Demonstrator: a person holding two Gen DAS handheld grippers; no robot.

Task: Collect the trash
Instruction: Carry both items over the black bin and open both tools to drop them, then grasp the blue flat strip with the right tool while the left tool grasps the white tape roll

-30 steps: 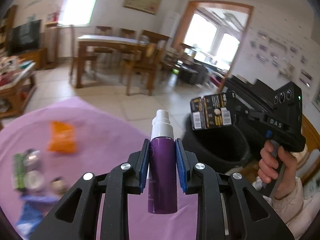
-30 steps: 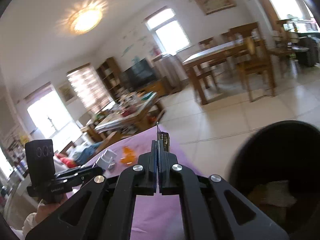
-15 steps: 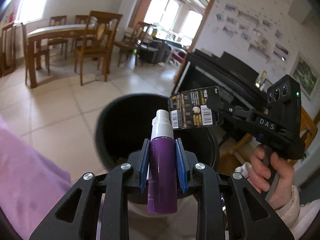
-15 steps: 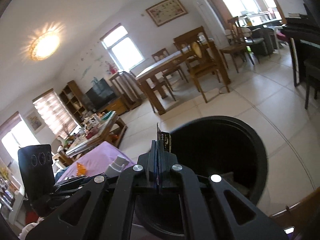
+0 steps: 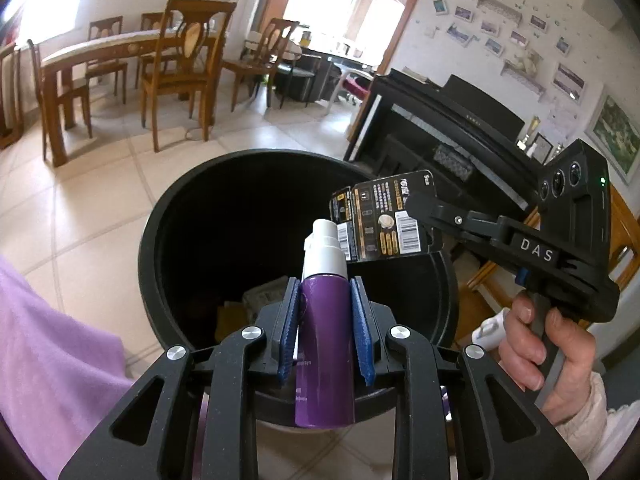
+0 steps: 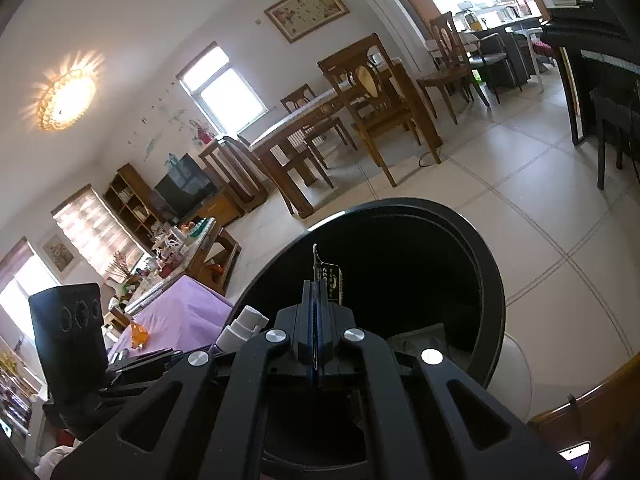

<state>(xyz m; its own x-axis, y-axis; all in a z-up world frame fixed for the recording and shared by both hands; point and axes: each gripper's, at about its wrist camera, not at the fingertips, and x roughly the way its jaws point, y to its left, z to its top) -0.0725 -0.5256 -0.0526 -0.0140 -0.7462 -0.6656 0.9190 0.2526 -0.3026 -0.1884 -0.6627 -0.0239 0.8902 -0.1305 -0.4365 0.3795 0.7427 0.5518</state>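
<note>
My left gripper is shut on a purple spray bottle with a white cap, held upright over the near rim of a round black trash bin. The right gripper, seen in the left wrist view with a hand on its grip, is shut on a flat black card package above the bin's opening. In the right wrist view the right gripper pinches that card package edge-on over the bin; the bottle's white cap shows at the lower left. Paper scraps lie at the bin's bottom.
A purple tablecloth borders the bin on the left, with an orange wrapper on it. A black piano stands behind the bin. A wooden dining table and chairs stand farther off on the tiled floor.
Both grippers swung from over the purple cloth to above the bin and sank toward it. The bin now fills the middle of both views. Both grips are unchanged.
</note>
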